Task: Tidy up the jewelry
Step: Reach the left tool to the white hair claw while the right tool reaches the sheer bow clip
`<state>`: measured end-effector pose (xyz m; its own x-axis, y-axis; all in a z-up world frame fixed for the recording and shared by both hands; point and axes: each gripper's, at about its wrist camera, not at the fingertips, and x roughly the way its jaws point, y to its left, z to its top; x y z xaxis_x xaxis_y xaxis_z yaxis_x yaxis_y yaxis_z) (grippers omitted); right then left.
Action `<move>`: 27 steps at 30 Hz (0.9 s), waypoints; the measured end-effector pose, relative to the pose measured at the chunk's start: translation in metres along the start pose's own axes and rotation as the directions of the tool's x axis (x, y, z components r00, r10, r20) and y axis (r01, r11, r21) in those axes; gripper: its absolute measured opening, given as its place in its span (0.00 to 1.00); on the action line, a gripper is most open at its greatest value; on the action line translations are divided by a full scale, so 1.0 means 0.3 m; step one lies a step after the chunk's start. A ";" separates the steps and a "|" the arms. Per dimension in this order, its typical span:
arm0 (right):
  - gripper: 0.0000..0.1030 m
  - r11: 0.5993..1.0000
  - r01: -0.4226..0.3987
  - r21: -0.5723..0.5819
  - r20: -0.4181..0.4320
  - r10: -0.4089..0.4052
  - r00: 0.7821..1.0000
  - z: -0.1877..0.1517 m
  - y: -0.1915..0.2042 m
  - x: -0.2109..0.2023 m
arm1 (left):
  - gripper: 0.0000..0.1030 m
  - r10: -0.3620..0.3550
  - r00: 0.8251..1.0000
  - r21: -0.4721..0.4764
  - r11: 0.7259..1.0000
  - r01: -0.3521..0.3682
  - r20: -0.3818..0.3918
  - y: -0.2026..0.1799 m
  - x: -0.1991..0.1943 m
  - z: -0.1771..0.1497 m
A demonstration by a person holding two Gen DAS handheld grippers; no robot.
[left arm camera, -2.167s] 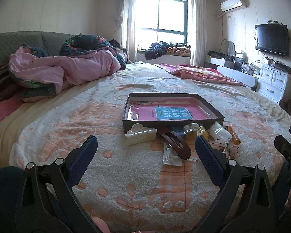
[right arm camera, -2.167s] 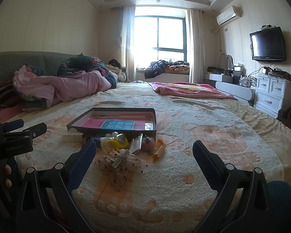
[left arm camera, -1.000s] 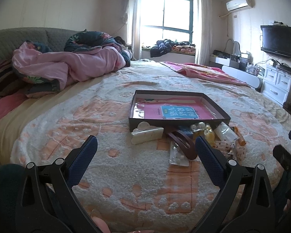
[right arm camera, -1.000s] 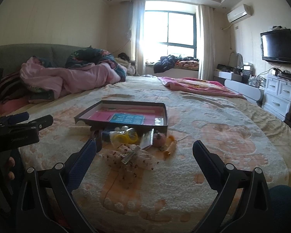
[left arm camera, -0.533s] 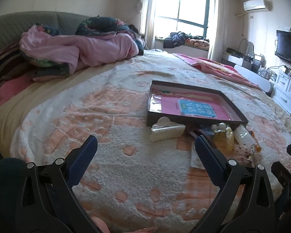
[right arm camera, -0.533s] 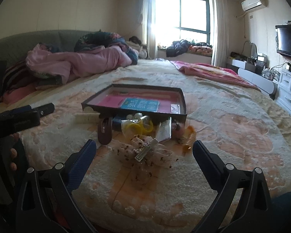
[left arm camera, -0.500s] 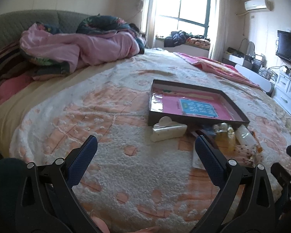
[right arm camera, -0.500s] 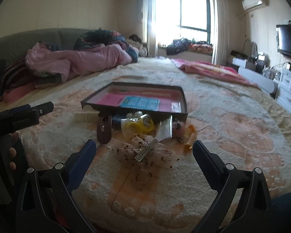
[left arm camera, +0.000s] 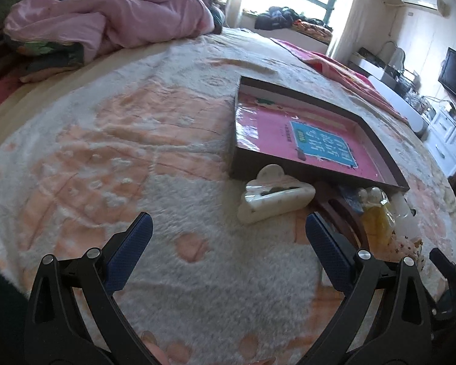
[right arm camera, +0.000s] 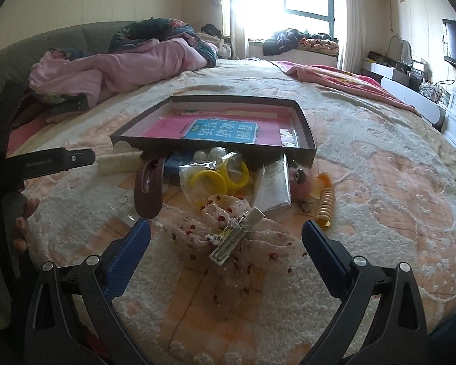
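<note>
Both grippers moved closer to pile. Left gripper point(left arm camera: 228, 237) and right gripper point(right arm camera: 226, 237) released, empty. Hair clips, bow point(right arm camera: 228, 231) beside tray point(right arm camera: 304, 124) on bed. Risk: fabric snag, multi-item grab.

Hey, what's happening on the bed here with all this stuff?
A person holds a gripper in each hand over a bed. Both the left gripper and the right gripper are open and empty. Hair accessories lie piled in front of a shallow dark box: a white claw clip, a brown clip, bagged yellow rings and a lace bow clip. Nothing is picked up yet.
</note>
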<state>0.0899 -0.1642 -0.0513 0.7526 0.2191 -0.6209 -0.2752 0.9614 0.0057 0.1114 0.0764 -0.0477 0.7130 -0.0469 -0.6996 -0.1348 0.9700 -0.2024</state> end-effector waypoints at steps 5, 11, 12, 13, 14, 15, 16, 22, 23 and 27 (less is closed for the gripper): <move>0.92 1.000 -0.001 0.003 -0.019 0.001 1.000 -0.005 -0.010 0.032 | 0.90 -0.023 0.999 0.040 0.999 0.024 -0.029 -0.042 0.063 0.017; 0.82 1.000 -0.011 0.008 -0.033 0.011 0.999 -0.010 -0.016 0.059 | 0.90 -0.031 0.999 0.090 0.995 0.034 -0.035 -0.095 0.117 0.040; 0.79 1.000 -0.011 0.008 -0.036 0.011 0.999 -0.010 -0.018 0.063 | 0.90 -0.029 0.999 0.098 0.995 0.033 -0.035 -0.103 0.124 0.040; 0.78 1.000 -0.013 0.008 -0.041 0.013 0.999 -0.011 -0.020 0.068 | 0.90 -0.027 0.999 0.104 0.994 0.031 -0.035 -0.111 0.131 0.041; 0.74 1.000 -0.015 0.009 -0.048 0.015 0.999 -0.014 -0.022 0.074 | 0.90 -0.028 0.999 0.107 0.994 0.031 -0.035 -0.115 0.143 0.049; 0.72 1.000 -0.014 0.007 -0.050 0.015 0.999 -0.017 -0.019 0.075 | 0.90 -0.029 0.999 0.109 0.994 0.033 -0.036 -0.119 0.148 0.050; 0.68 1.000 -0.010 0.005 -0.049 0.010 0.999 -0.019 -0.021 0.077 | 0.90 -0.035 0.999 0.112 0.993 0.040 -0.042 -0.124 0.157 0.051; 0.42 1.000 -0.025 -0.006 -0.043 0.025 0.999 -0.025 -0.024 0.073 | 0.75 -0.049 0.997 0.087 0.995 0.054 -0.060 -0.118 0.182 0.051; 0.40 1.000 -0.028 -0.009 -0.037 0.027 0.999 -0.026 -0.024 0.067 | 0.73 -0.041 0.997 0.092 0.995 0.047 -0.064 -0.119 0.186 0.049; 0.34 0.999 -0.044 -0.016 -0.017 0.044 0.999 -0.023 -0.023 0.046 | 0.58 -0.014 0.997 0.130 0.991 0.024 -0.076 -0.132 0.197 0.039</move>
<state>0.0979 -0.1689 -0.0653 0.7296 0.2579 -0.6334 -0.3172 0.9481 0.0207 0.1668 0.0380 -0.0729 0.6607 -0.0782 -0.7465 -0.0276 0.9914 -0.1283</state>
